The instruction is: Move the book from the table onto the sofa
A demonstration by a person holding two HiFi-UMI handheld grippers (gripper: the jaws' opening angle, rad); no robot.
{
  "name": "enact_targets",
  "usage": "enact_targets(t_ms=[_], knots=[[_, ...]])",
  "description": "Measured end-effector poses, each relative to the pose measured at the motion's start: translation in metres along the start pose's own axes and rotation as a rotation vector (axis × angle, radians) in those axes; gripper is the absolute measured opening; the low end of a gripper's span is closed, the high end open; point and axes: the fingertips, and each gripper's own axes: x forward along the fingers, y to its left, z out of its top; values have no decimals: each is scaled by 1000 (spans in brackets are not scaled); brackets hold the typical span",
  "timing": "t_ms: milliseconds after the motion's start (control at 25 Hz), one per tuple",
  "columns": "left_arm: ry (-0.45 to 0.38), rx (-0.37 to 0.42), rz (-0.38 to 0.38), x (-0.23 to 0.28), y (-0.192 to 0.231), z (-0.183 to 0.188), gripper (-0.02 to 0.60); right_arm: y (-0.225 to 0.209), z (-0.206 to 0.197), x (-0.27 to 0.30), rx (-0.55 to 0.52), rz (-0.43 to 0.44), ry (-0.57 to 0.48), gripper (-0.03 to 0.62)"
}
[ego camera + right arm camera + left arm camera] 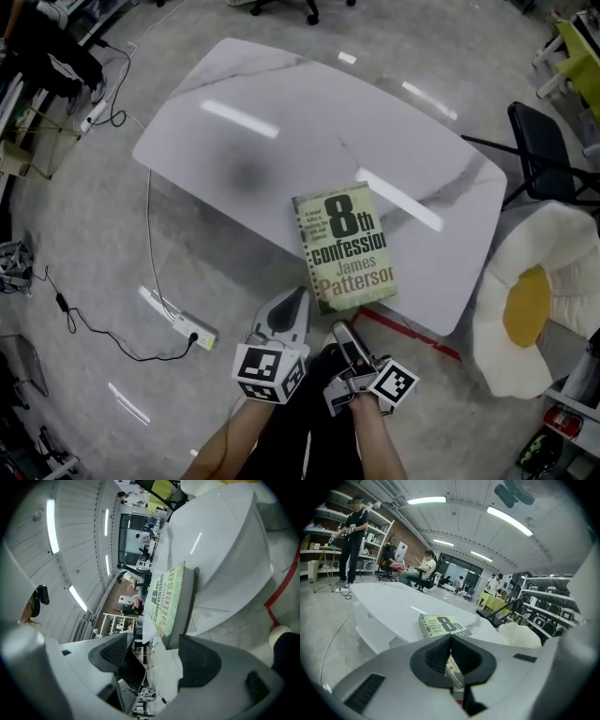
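Observation:
The book (345, 246), a pale green paperback with black title print, lies flat at the near edge of the white marble table (281, 122). My left gripper (298, 292) sits just below the table edge, left of the book's near corner, jaws shut with nothing in them. In the left gripper view the book (443, 625) lies ahead, beyond the closed tips (451, 637). My right gripper (339, 328) is rolled on its side, jaws open wide and empty. In its view the book's near edge (168, 599) lines up just ahead of the gap (154, 651).
A white, egg-shaped cushion seat with a yellow centre (530, 300) stands right of the table. A black chair (539, 150) is behind it. A power strip with cables (178, 319) and red tape (412, 333) lie on the floor. People sit and stand far off (423, 569).

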Motion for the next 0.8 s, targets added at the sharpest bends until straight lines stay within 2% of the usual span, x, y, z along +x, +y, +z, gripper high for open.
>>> enact_targets(t_ms=[240,480,640,800], knots=[[-9,-17,4,10,11,-25,11,-39,-1,5,17,-4,-17,328],[-18,-20,9,18,22,-45,11,-47,3,25,22,95,-19,328],[-27,-49,-1,25,29,-56,11,-47,5,40,59,170,-33,328],[-41,-52,-1,31,37,-61,11,-43,10,54,46,221,-46,328]])
